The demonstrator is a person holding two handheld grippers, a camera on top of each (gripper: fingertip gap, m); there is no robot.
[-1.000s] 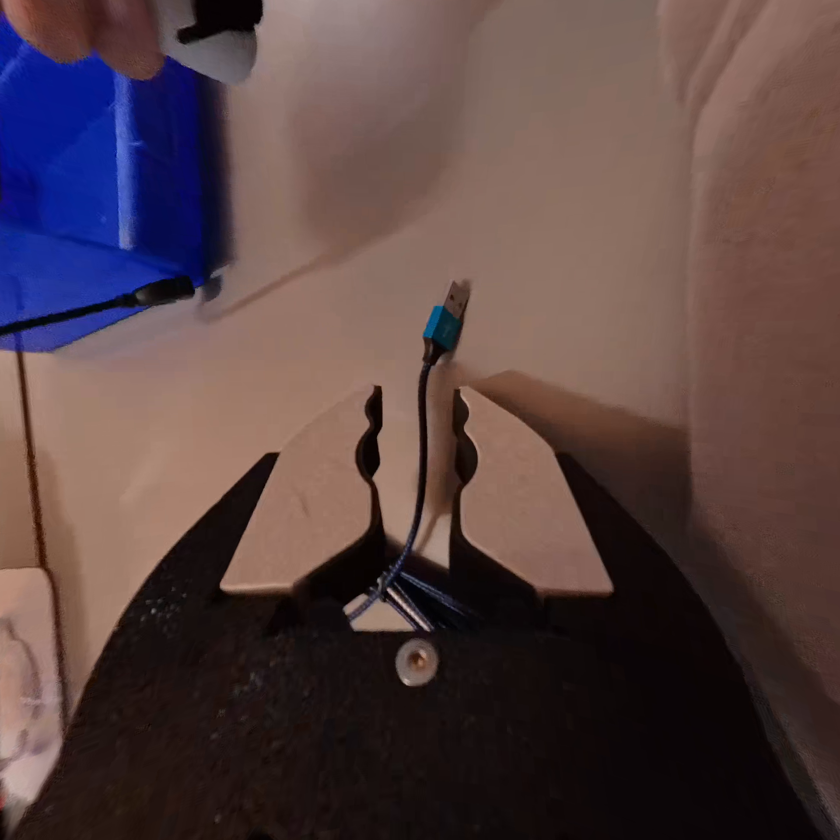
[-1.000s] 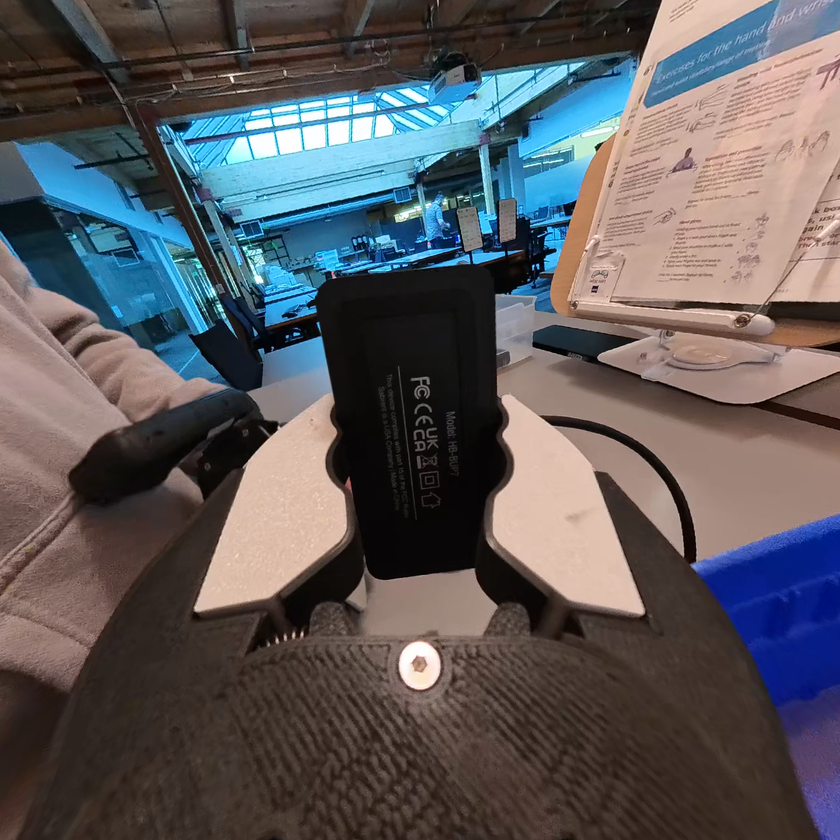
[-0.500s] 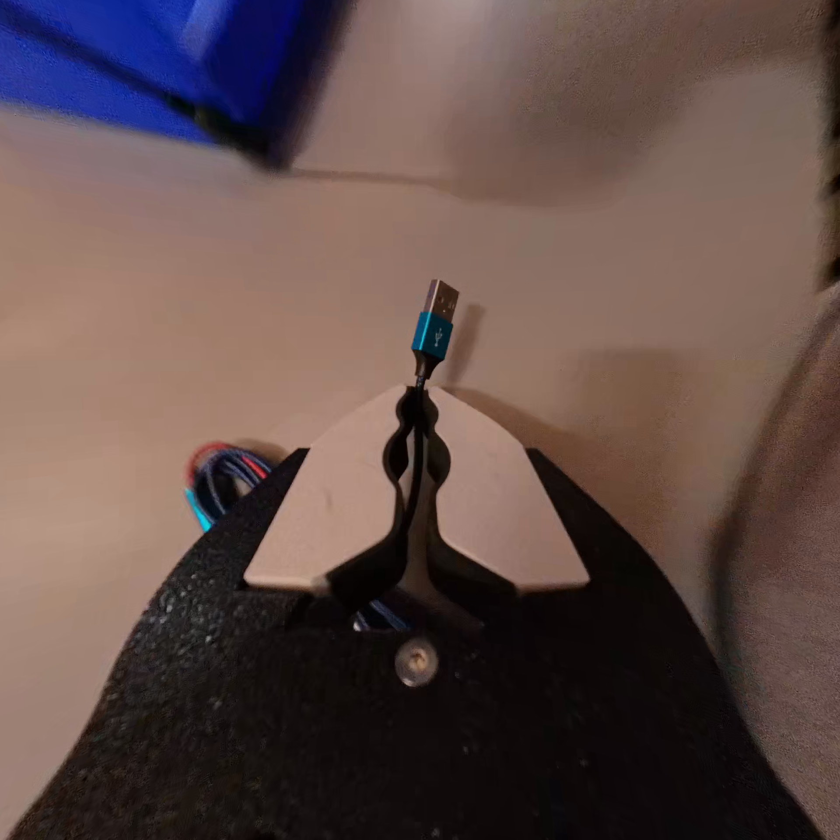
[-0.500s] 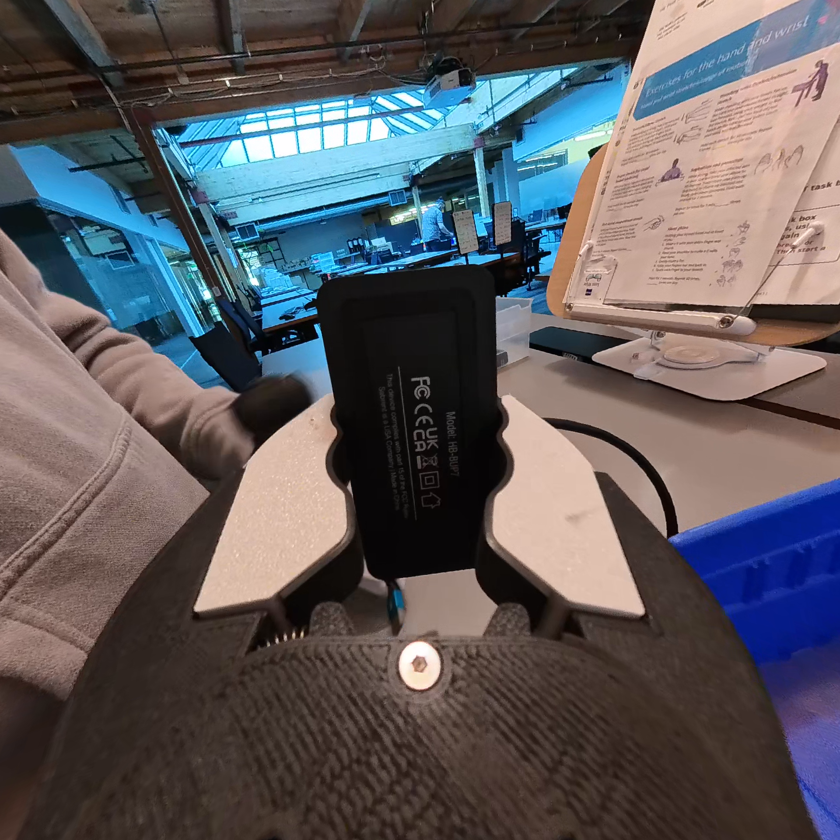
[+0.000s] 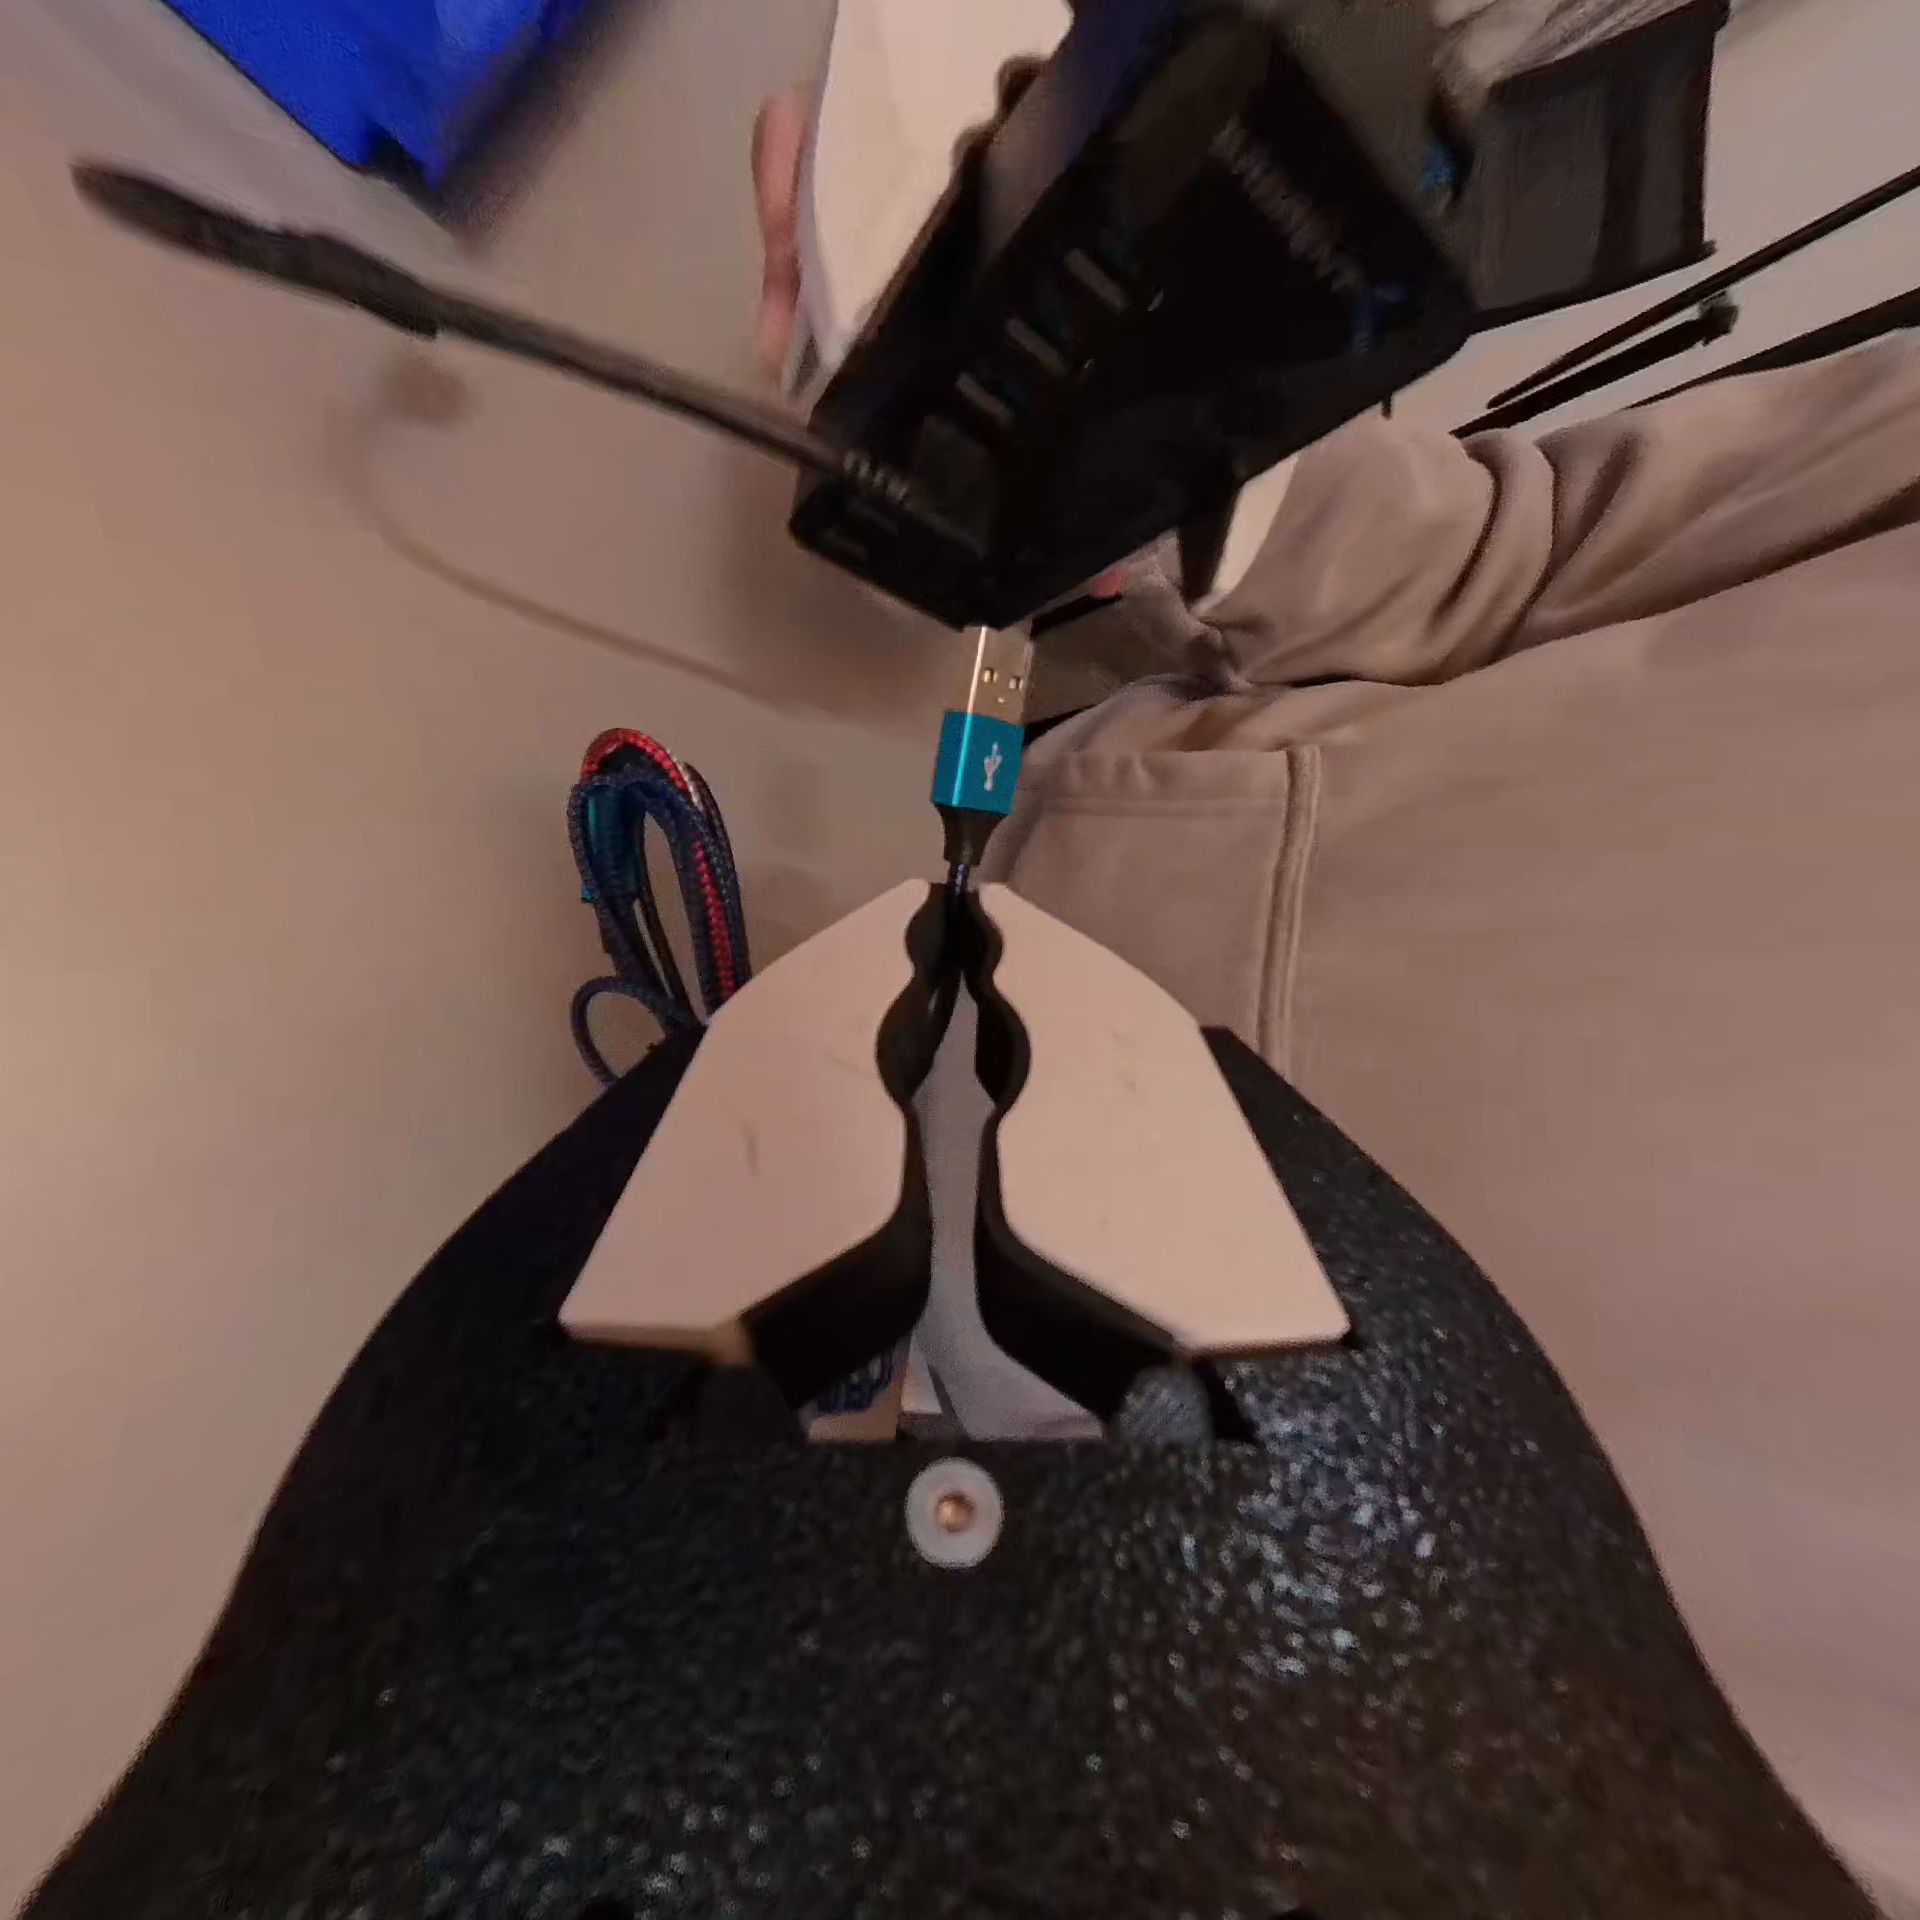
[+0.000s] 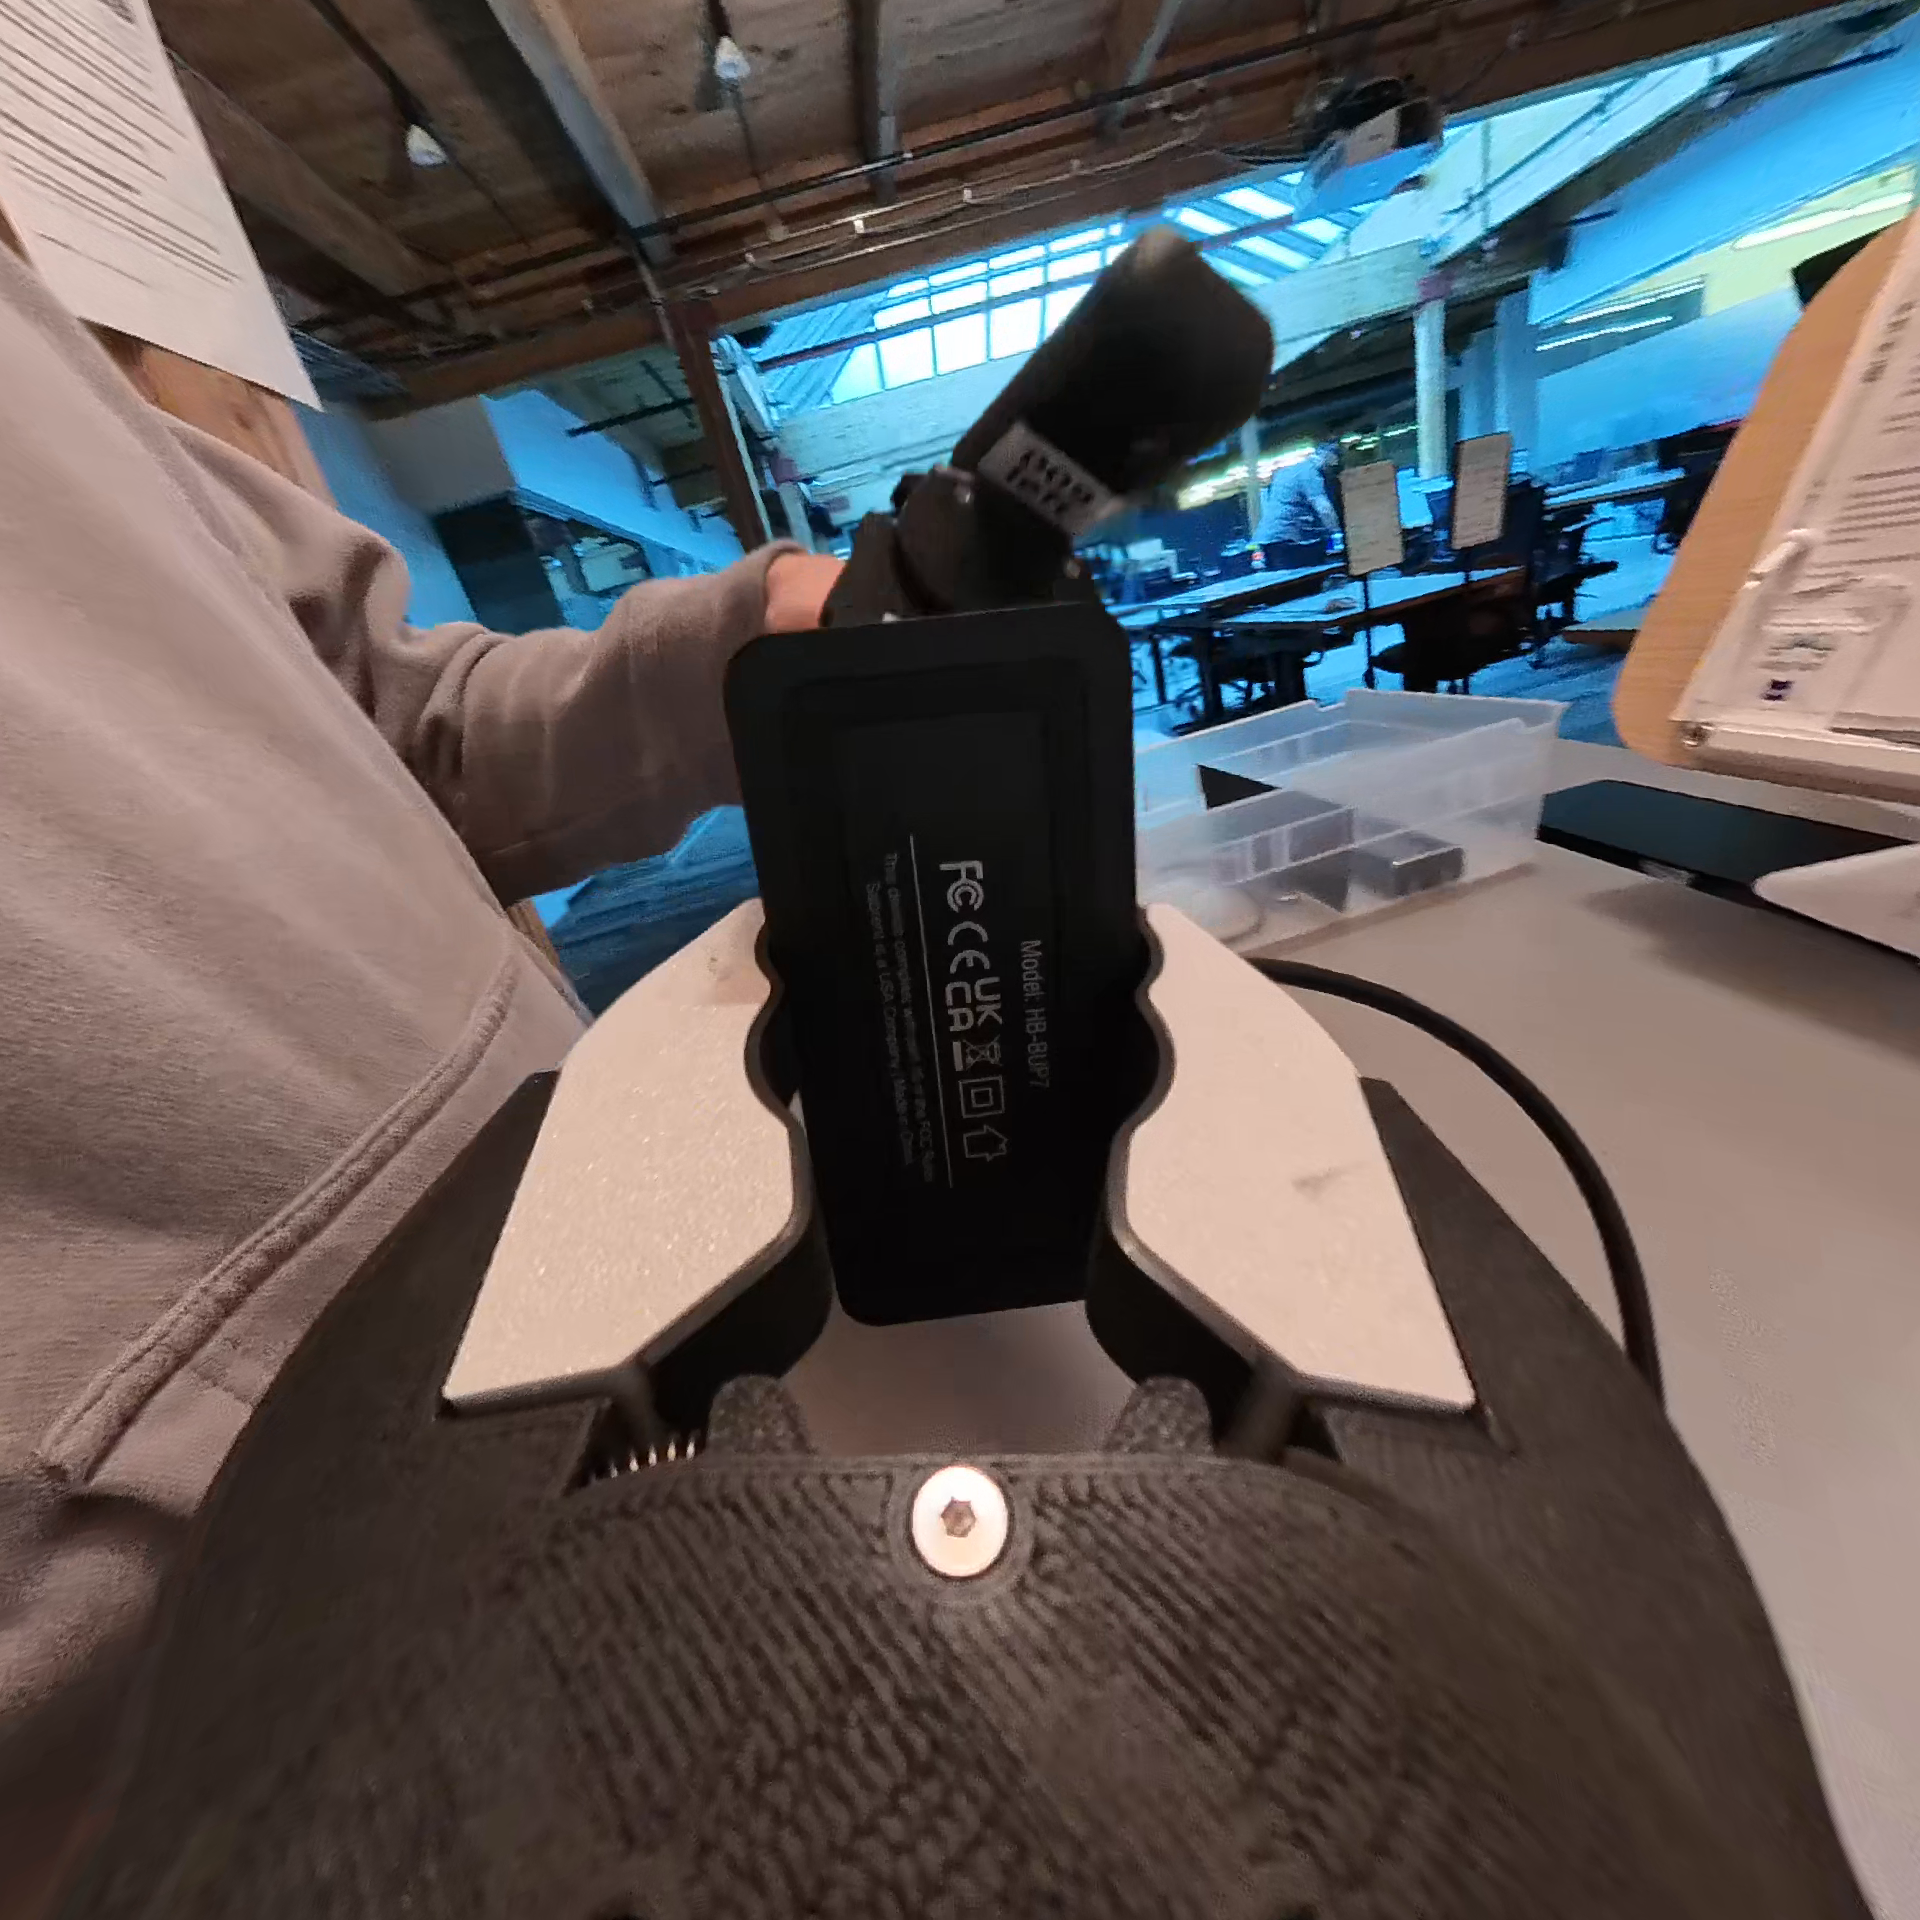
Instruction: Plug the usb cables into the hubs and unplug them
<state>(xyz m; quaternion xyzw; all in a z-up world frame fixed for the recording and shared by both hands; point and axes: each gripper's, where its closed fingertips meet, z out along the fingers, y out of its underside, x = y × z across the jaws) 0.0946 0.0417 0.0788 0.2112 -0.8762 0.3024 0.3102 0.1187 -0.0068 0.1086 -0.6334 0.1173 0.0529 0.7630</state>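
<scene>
**Plug held just beneath the hub**

The braided cable is pinched in the left claw, its teal plug projecting ahead, tip just meeting the black hub, which is clamped upright in the right claw.

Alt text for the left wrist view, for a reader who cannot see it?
The left gripper, shut on a braided cable, holds its teal USB plug with the metal tip at the end of a black hub. A bundle of cables lies on the beige table at left.

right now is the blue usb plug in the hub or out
Out. The usb plug shows its bare metal tip just below the hub, whether touching it cannot be told.
</scene>
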